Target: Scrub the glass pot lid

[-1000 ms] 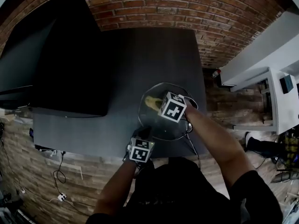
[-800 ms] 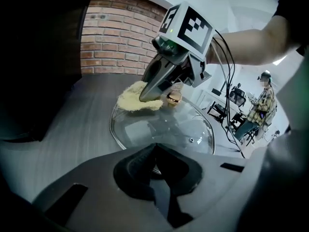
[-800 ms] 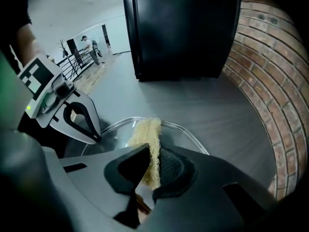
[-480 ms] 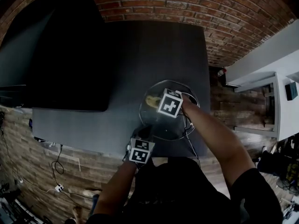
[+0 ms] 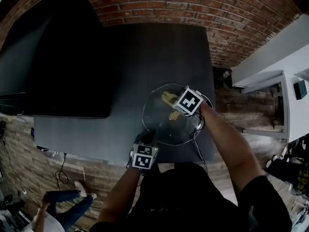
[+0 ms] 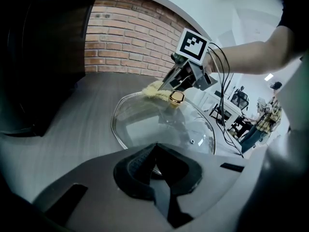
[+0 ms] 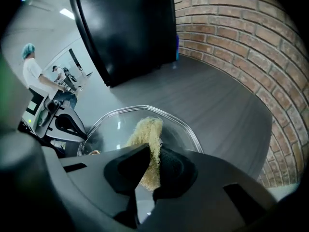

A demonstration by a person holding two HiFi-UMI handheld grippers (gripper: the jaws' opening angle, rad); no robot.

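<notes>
Grippers in both our hands are occupied. We have the glass pot lid [image 5: 161,127] lying knob-up on the dark grey table [image 5: 145,57], close to the near edge and toward its right-hand end. Our left gripper [image 5: 149,138] comes in from the near side, and its own view shows the jaws closed on the lid's near rim, with the glass edge running in between the two dark pads. Our right gripper [image 5: 173,104] reaches over the lid from the right. Its jaws are clamped on a pale yellow fibrous scrubber [image 7: 147,134], and the loose end sticks out past the tips.

From the left gripper's view we see that scrubber pressed against the far part of the glass, just beyond the gold knob [image 6: 177,97] at the centre of the dome. The right gripper slants down onto it from above. The marker cube [image 5: 188,101] on the right gripper sits over the far right part of the lid in the head view.

Behind the table runs a red brick wall [image 5: 193,4]. A large black panel [image 5: 58,57] covers the left part of the tabletop, well apart from the lid.
</notes>
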